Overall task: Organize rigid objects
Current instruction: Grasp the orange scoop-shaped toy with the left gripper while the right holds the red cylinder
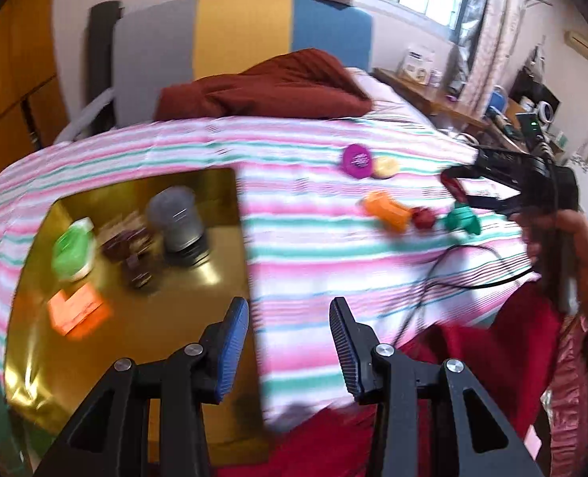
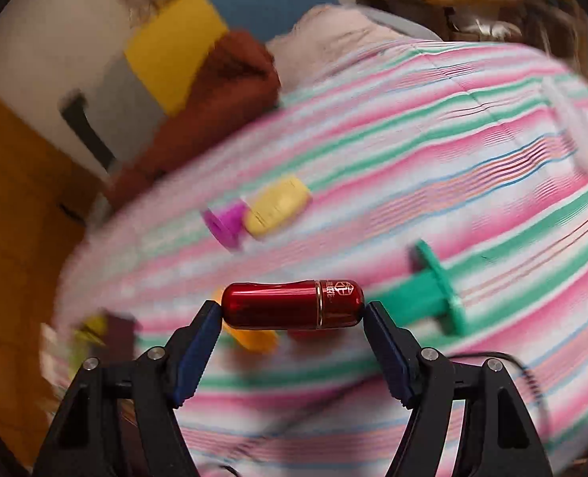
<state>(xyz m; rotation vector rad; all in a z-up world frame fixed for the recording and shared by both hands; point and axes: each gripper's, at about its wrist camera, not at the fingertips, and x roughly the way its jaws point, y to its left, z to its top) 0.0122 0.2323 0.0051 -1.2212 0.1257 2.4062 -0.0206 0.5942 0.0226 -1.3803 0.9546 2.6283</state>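
My right gripper (image 2: 292, 308) is shut on a shiny red capsule-shaped case (image 2: 292, 304), held end to end above the striped bed. In the left wrist view that gripper (image 1: 458, 187) hangs at the right over the loose items: a purple lid (image 1: 357, 160), a yellow piece (image 1: 386, 167), an orange piece (image 1: 385, 210), a dark red piece (image 1: 423, 218) and a green piece (image 1: 462, 220). My left gripper (image 1: 290, 338) is open and empty over the near edge of a gold tray (image 1: 134, 338). The tray holds a grey jar (image 1: 176, 218), a green-lidded tub (image 1: 73, 252) and an orange card (image 1: 77, 312).
The striped bedspread (image 1: 313, 246) covers the bed, with a dark red pillow (image 1: 270, 87) at the headboard. A black cable (image 1: 453, 278) lies on the bed at the right. A red cloth (image 1: 472, 353) lies at the near edge. A cluttered desk (image 1: 453, 103) stands beyond the bed.
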